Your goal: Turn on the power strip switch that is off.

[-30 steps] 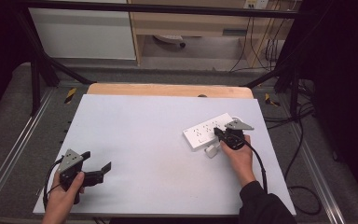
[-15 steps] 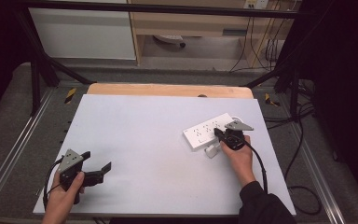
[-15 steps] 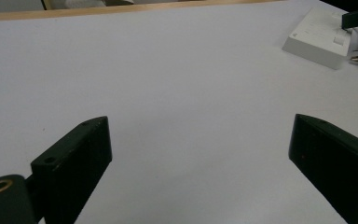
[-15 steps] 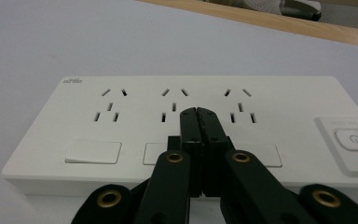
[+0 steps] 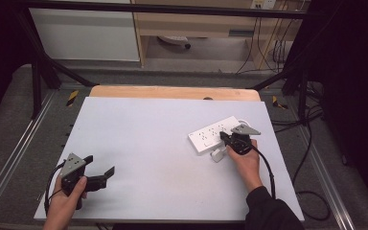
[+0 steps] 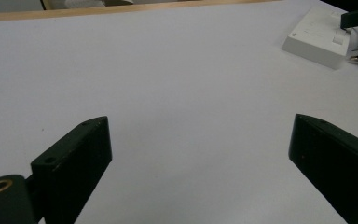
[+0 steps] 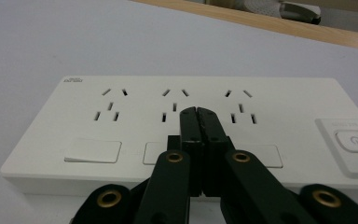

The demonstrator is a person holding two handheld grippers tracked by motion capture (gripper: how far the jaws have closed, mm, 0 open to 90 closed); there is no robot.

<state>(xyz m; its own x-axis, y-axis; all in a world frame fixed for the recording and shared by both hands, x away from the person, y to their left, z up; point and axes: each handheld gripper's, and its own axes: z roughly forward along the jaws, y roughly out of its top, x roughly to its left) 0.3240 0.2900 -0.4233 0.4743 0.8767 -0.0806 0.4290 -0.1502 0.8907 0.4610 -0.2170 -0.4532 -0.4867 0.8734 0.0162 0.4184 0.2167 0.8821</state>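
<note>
Both grippers sat idle: my right gripper (image 5: pixel 226 139), jaws pressed together w/ nothing between, rested over the strip (image 5: pixel 211 136) at right-center of the table (image 5: pixel 139 124), left gripper (image 5: pixel 106 173) spread wide near the front-left corner, so I judged pressing a switch came next, needing a short downward push.

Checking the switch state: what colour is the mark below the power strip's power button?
Red, a short bar under the power button on the white power strip; the right gripper view shows it best.

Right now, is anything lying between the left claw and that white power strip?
No. In the high view, just bare white table lies between the left claw and the power strip.
</note>
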